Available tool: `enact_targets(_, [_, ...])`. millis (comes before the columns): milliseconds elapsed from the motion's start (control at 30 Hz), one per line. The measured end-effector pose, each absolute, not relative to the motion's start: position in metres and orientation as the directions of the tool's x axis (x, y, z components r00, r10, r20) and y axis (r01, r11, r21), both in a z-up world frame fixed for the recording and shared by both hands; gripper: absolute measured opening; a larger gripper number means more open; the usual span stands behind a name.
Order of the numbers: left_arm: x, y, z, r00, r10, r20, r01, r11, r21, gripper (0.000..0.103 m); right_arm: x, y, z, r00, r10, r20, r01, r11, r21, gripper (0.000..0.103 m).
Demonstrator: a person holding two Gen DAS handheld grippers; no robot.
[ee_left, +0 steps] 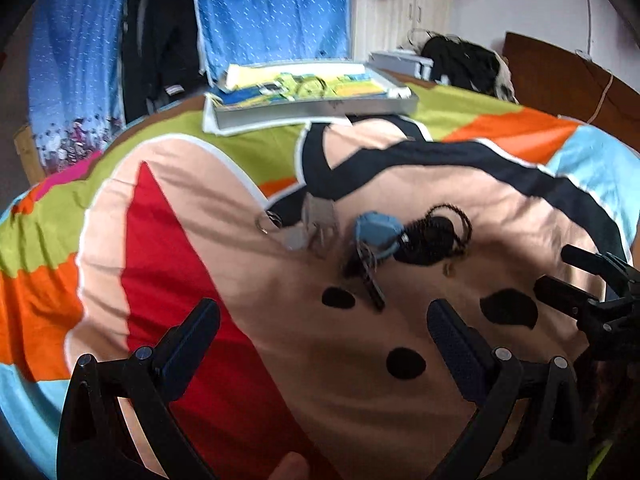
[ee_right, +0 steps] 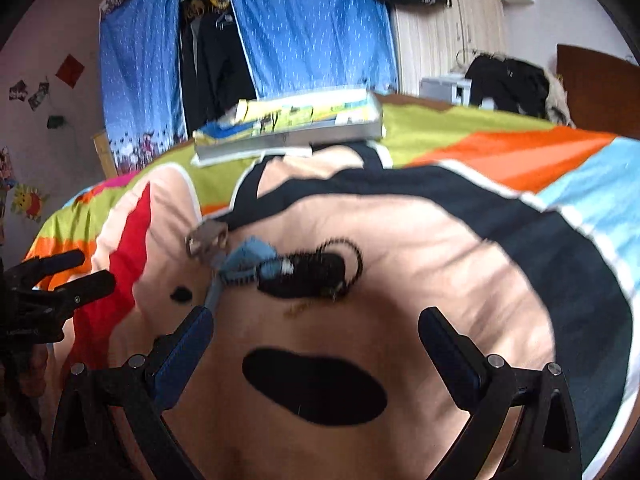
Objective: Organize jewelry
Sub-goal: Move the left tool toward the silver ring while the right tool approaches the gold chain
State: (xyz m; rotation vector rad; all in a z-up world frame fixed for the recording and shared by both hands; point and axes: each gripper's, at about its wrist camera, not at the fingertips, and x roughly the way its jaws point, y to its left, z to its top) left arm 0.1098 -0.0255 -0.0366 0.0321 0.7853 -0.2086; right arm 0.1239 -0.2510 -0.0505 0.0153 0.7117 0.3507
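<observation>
Left gripper [ee_left: 324, 328]: hovering wide open, gripping nothing.
Right gripper [ee_right: 316, 330]: likewise gaping, empty.
Jewelry pile [ee_left: 372, 240]: lying tangled just ahead of both tools on the bedspread [ee_left: 280, 360].
Technique: probably isolating one piece, pinching low, lifting slowly.

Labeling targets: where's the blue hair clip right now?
The blue hair clip lies mid-bedspread in both wrist views, ahead of the open left gripper, touching the black scrunchie on its right; metal pieces sit left.

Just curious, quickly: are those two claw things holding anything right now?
Left gripper: open, holding nothing.
Right gripper: open, holding nothing.
</observation>
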Motion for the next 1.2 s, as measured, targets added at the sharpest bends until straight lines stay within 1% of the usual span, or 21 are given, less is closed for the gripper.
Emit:
enact_targets(433, [0.143, -0.030, -0.063, 0.591, -0.247, -0.768, 0.288, 0.954, -0.085, 0.101, 0.152, -0.254, -0.074, 0.605, 0.365, -0.708, -0.302, 0.928, 0.221, 0.103])
enact_targets(600, [0.160, -0.027, -0.068, 0.567, -0.282, -0.774, 0.284, 0.949, -0.137, 0.100, 0.169, -0.252, -0.080, 0.576, 0.361, -0.734, -0.292, 0.929, 0.228, 0.103])
enact_targets(667, [0.166, -0.028, -0.069, 0.562, -0.292, -0.774, 0.281, 0.947, -0.153, 0.095, 0.176, -0.252, -0.084, 0.559, 0.370, -0.742, -0.294, 0.925, 0.239, 0.099])
enact_targets(733, [0.173, -0.031, -0.071, 0.556, -0.300, -0.775, 0.282, 0.945, -0.163, 0.086, 0.183, -0.250, -0.088, 0.536, 0.375, -0.756, -0.299, 0.922, 0.246, 0.086])
enact_targets(767, [0.177, -0.032, -0.072, 0.552, -0.308, -0.775, 0.285, 0.943, -0.171, 0.082, 0.186, -0.248, -0.090, 0.526, 0.375, -0.763, -0.301, 0.922, 0.246, 0.083])
enact_targets(800, [0.179, -0.033, -0.073, 0.548, -0.314, -0.776, 0.288, 0.941, -0.177, 0.073, 0.190, -0.246, -0.093, 0.515, 0.374, -0.771, -0.301, 0.921, 0.246, 0.077])
enact_targets(833, [0.182, -0.035, -0.074, 0.542, -0.318, -0.778, 0.290, 0.940, -0.182, 0.064, 0.193, -0.245, -0.095, 0.508, 0.374, -0.776, -0.300, 0.921, 0.247, 0.074])
enact_targets(933, [0.189, -0.038, -0.077, 0.527, -0.332, -0.782, 0.297, 0.934, -0.197, 0.052, 0.202, -0.242, -0.100, 0.496, 0.379, -0.781, -0.296, 0.920, 0.258, 0.070])
enact_targets(1000, [0.193, -0.042, -0.078, 0.522, -0.337, -0.784, 0.304, 0.932, -0.199, 0.047, 0.209, -0.242, -0.102, 0.490, 0.388, -0.781, -0.293, 0.917, 0.271, 0.069])
enact_targets(1167, [0.206, -0.049, -0.085, 0.493, -0.342, -0.800, 0.328, 0.925, -0.193, 0.045, 0.225, -0.243, -0.107, 0.472, 0.385, -0.793, -0.257, 0.921, 0.294, 0.061])
enact_targets(1200, [0.208, -0.049, -0.086, 0.489, -0.342, -0.802, 0.328, 0.924, -0.195, 0.041, 0.228, -0.244, -0.109, 0.466, 0.387, -0.796, -0.247, 0.921, 0.302, 0.059])
